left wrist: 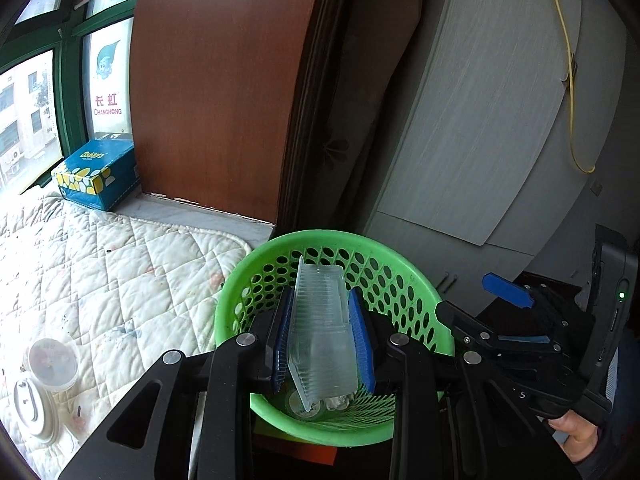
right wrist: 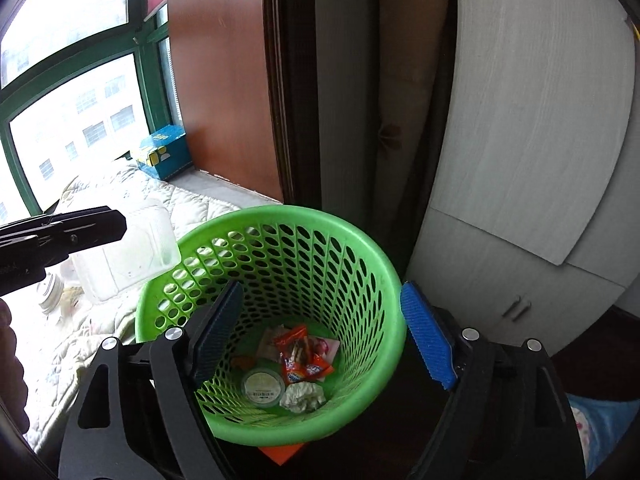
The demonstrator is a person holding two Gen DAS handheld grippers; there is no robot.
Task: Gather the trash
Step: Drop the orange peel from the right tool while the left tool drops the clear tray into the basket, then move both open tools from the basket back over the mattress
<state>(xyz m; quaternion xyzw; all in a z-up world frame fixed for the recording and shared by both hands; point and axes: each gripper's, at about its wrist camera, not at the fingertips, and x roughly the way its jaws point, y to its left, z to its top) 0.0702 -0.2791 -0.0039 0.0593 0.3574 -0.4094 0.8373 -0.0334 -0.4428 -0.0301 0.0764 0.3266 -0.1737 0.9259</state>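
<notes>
My left gripper [left wrist: 322,320] is shut on a clear plastic container [left wrist: 320,332] and holds it above the green perforated trash basket [left wrist: 240,280]. In the right wrist view the same container [right wrist: 128,248] hangs left of the basket's rim [right wrist: 280,216], held by the left gripper [right wrist: 100,224]. My right gripper [right wrist: 324,328] is open and empty over the basket's mouth. It also shows at the right in the left wrist view [left wrist: 516,316]. Inside the basket lie an orange snack wrapper [right wrist: 300,356], a round lidded cup [right wrist: 262,386] and a crumpled tissue [right wrist: 302,396].
A white quilted mattress [left wrist: 100,272] lies left of the basket, with round white plastic lids [left wrist: 44,380] on it. A blue tissue box [left wrist: 96,174] sits on the windowsill. A brown wooden panel [left wrist: 224,80] and a grey cabinet [left wrist: 480,140] stand behind the basket.
</notes>
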